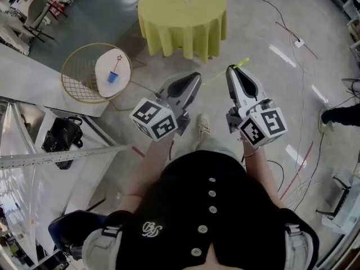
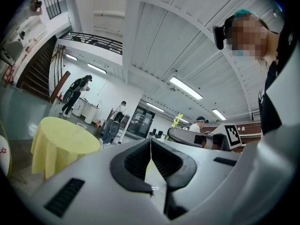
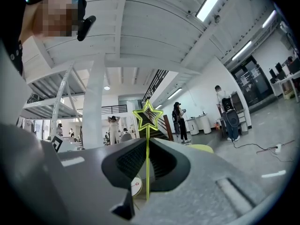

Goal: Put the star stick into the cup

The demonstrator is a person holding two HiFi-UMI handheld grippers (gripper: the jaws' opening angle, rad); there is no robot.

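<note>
Below me spreads a pale, glossy grey floor (image 1: 264, 77) with thin cables (image 1: 292, 35) trailing across it. A round table under a yellow-green cloth (image 1: 183, 16) stands ahead of me, a small white-topped table in a gold wire frame (image 1: 76, 77) sits off to its left, and a black bag (image 1: 62, 136) lies by metal framing at my left. Overhead I see a high white ceiling (image 2: 154, 27) of ribbed panels and beams lit by long strip lights (image 2: 186, 87), with a dark staircase (image 2: 40, 69) and a black-railed balcony (image 2: 93, 40) to one side and a thick white column (image 3: 93, 102) rising to the upper level.
</note>
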